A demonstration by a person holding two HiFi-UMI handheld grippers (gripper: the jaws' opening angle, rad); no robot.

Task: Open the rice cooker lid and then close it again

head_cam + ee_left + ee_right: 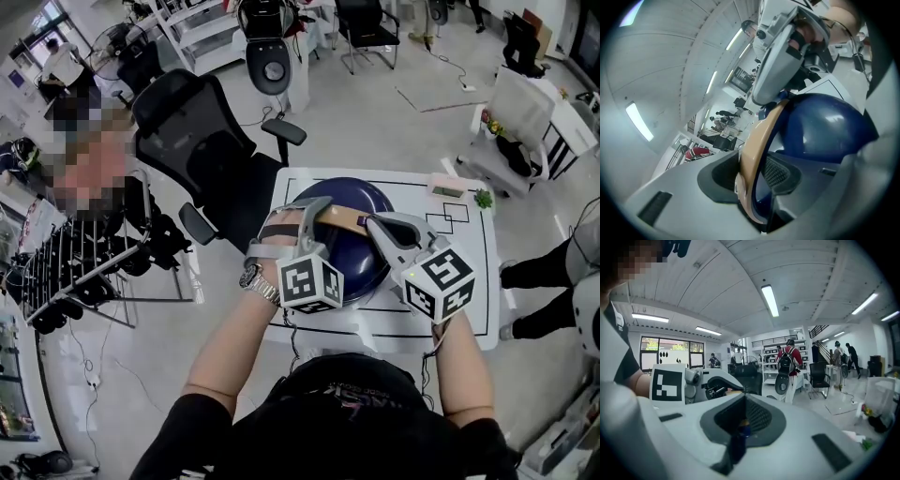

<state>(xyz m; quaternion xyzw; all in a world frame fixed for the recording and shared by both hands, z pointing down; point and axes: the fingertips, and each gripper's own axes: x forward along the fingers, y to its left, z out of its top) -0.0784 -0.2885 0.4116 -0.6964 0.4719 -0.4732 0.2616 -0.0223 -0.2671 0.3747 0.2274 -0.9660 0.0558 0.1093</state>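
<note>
The rice cooker [349, 253] stands on the white table, its dark blue domed lid [825, 126] down. A tan handle [339, 217] arches over the lid. My left gripper [314, 214] grips the left part of that handle; in the left gripper view the tan handle [757, 154] runs between my two pads [780, 173]. My right gripper [370, 223] is shut, its tips over the handle's right end with nothing seen held. In the right gripper view its jaws [743, 420] are together, and the left gripper [712, 383] shows just beyond them.
The white table [469, 281] carries black outline markings, a small card [447, 190] and a green item [484, 198] at its far right. A black office chair [202, 141] stands to the left of the table. A person's legs [553, 272] are at the right.
</note>
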